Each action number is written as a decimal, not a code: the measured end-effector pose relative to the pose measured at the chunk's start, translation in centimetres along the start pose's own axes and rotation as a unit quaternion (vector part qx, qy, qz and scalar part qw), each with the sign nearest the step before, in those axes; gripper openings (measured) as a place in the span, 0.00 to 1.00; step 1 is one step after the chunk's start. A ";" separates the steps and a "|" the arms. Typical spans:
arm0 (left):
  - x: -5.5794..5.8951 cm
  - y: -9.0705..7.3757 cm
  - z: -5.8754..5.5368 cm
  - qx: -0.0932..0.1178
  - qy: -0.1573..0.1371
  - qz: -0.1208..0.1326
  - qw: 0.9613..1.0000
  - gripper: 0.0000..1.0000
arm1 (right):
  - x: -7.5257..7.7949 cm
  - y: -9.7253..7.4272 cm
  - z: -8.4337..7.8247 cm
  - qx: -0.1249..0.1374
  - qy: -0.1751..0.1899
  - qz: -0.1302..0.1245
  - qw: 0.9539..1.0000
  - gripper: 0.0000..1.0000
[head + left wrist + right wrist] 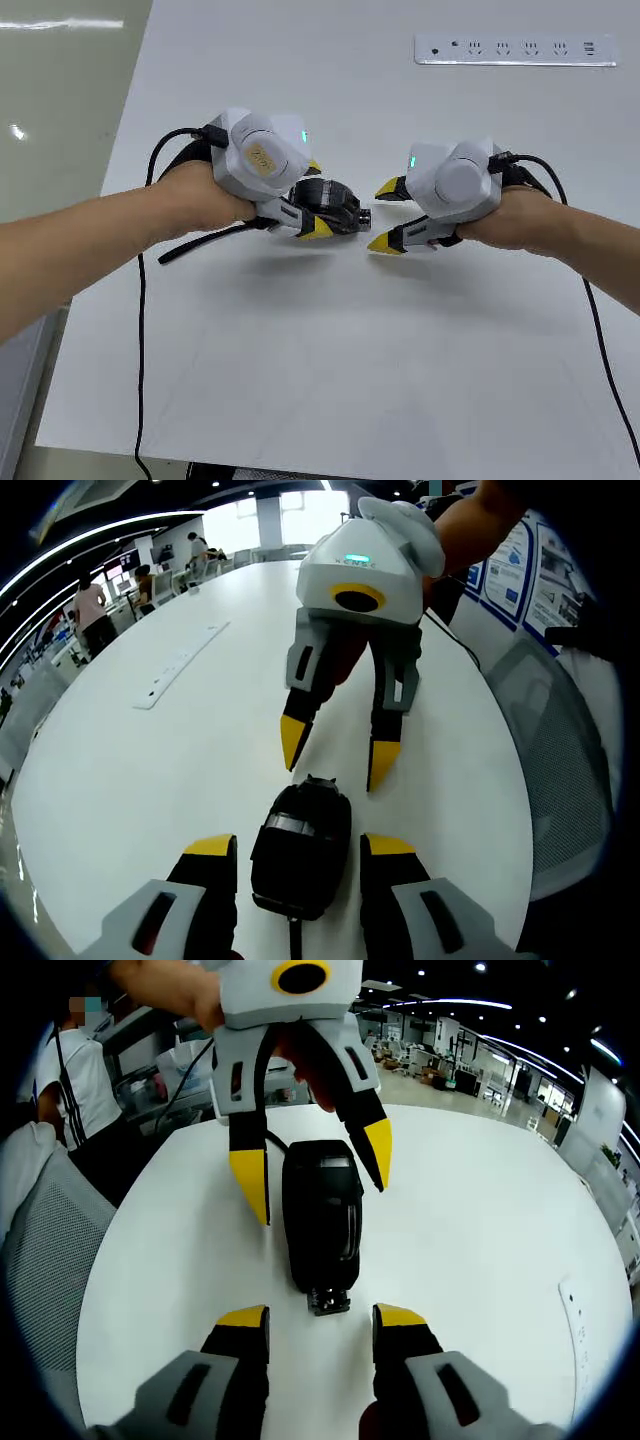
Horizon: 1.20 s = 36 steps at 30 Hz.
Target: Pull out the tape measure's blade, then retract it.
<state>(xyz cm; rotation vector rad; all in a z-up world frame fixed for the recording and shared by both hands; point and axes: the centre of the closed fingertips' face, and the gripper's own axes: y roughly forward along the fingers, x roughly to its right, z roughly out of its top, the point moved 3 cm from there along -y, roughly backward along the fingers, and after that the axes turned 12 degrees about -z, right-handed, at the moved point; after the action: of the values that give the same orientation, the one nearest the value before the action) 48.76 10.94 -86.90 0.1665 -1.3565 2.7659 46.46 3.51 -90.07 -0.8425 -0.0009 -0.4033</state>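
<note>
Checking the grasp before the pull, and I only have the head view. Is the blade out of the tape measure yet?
Observer: No. In the right gripper view the blade hook sits at the mouth of the tape measure, and no blade is drawn.
Operator: Right tongs on the hook?
Observer: Not yet. The right tongs are open, with the hook just ahead of the gap between their tips.
Operator: Left tongs clamped?
Observer: In the left gripper view the left tongs flank the tape measure closely on both sides. I can't confirm contact.
</note>
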 end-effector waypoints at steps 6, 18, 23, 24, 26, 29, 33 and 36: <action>0.0 0.2 0.1 -0.004 0.011 -0.011 1.000 0.43 | -0.1 0.4 -0.1 -0.001 -0.006 0.002 1.000 0.39; 0.1 0.5 0.1 -0.016 0.028 -0.024 0.999 0.39 | 0.2 0.9 0.2 0.000 -0.012 0.002 1.000 0.32; 0.1 0.6 0.2 -0.020 0.035 -0.030 0.999 0.37 | 0.1 1.2 0.3 -0.001 -0.021 0.004 1.000 0.30; 0.1 0.6 0.2 -0.021 0.035 -0.031 0.999 0.37 | 0.1 1.2 0.3 -0.001 -0.021 0.004 1.000 0.29; 0.2 0.7 0.1 -0.023 0.037 -0.034 0.998 0.36 | 0.1 1.3 0.2 -0.001 -0.021 0.003 1.000 0.29; 0.2 0.8 0.1 -0.027 0.039 -0.038 0.998 0.36 | 0.2 1.5 0.1 -0.002 -0.023 0.004 1.000 0.26; 0.2 0.8 0.1 -0.029 0.042 -0.041 0.998 0.36 | 0.3 1.7 0.0 -0.003 -0.023 0.003 1.000 0.24; 0.2 0.8 0.0 -0.031 0.044 -0.044 0.998 0.36 | 0.3 1.8 0.0 -0.002 -0.023 0.005 1.000 0.22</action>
<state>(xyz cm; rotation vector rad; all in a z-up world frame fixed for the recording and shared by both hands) 48.48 10.41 -87.50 0.0974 -1.3762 2.6239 47.37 4.42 -91.32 -0.8558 -0.0379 -0.3756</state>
